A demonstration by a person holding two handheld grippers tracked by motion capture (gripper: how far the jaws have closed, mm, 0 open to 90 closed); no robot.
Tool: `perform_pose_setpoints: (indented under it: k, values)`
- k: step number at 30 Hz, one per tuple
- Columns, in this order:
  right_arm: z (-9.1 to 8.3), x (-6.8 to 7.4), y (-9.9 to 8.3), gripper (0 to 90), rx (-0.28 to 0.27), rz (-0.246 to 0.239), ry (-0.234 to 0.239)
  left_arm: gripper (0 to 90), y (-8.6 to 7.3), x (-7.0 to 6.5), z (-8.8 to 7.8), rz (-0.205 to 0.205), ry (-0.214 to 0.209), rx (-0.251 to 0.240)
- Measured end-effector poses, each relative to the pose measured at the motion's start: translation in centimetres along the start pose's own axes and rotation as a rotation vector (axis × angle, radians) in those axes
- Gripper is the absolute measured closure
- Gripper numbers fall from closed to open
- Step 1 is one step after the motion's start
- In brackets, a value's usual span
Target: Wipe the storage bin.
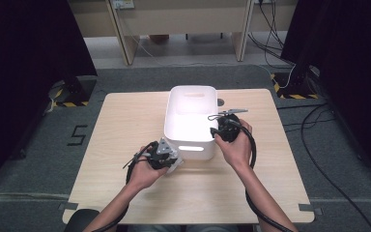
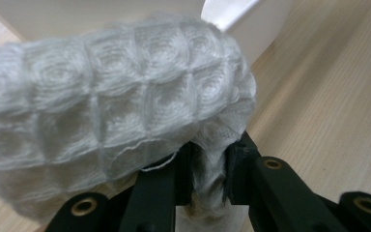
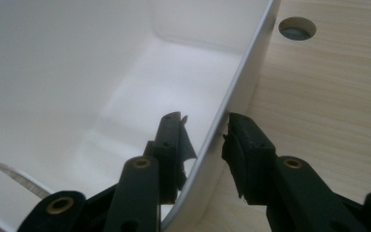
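The left gripper (image 2: 207, 166) is clamped tight on a white waffle-weave cloth (image 2: 111, 121), a fold of it squeezed between the jaws while the rest bulges up and over them. From above, that gripper (image 1: 166, 157) sits low on the table (image 1: 125, 125), just off the near left corner of the white bin (image 1: 191, 116), so the cloth is beside the bin's near wall, outside it, not in it.

Over on the other side, the right gripper (image 3: 205, 145) straddles the bin's right wall (image 3: 236, 96): 1 jaw inside, 1 outside. The inner jaw lies close against the wall, while a sliver of gap shows at the outer pad, so I can't tell whether it is truly pinching.

Here's what matters: the bin's opening lies up and away from the cloth, with its long axis running away from the person. The left hand is the nearer one and likely needs to rise over that near rim, with the right steadying the bin.
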State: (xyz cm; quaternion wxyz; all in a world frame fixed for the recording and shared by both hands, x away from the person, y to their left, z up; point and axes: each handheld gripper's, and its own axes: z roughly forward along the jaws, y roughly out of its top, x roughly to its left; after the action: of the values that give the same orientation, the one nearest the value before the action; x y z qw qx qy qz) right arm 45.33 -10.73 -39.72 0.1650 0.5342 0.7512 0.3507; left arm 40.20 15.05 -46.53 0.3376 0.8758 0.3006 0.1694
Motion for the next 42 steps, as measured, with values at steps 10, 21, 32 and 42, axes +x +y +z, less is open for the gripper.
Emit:
perform_pose_setpoints:
  k: [10, 21, 32, 42]
  values:
    - [0.0, 0.1, 0.0, 67.3, -0.002, -0.005, -0.006, 76.7, 0.3, -0.6, 0.3, -0.001, 0.006, 0.007]
    - [0.0, 0.1, 0.0, 66.8, -0.003, -0.005, -0.003, 76.7, 0.5, -0.8, 0.4, -0.017, 0.005, -0.007]
    - [0.1, 0.2, 0.0, 66.1, -0.004, 0.001, 0.001, 76.8, 1.5, -0.9, -0.7, -0.016, 0.007, -0.037]
    - [0.1, 0.1, 0.0, 66.0, -0.006, 0.002, 0.004, 76.7, 2.6, -1.0, -1.8, -0.011, 0.002, -0.061]
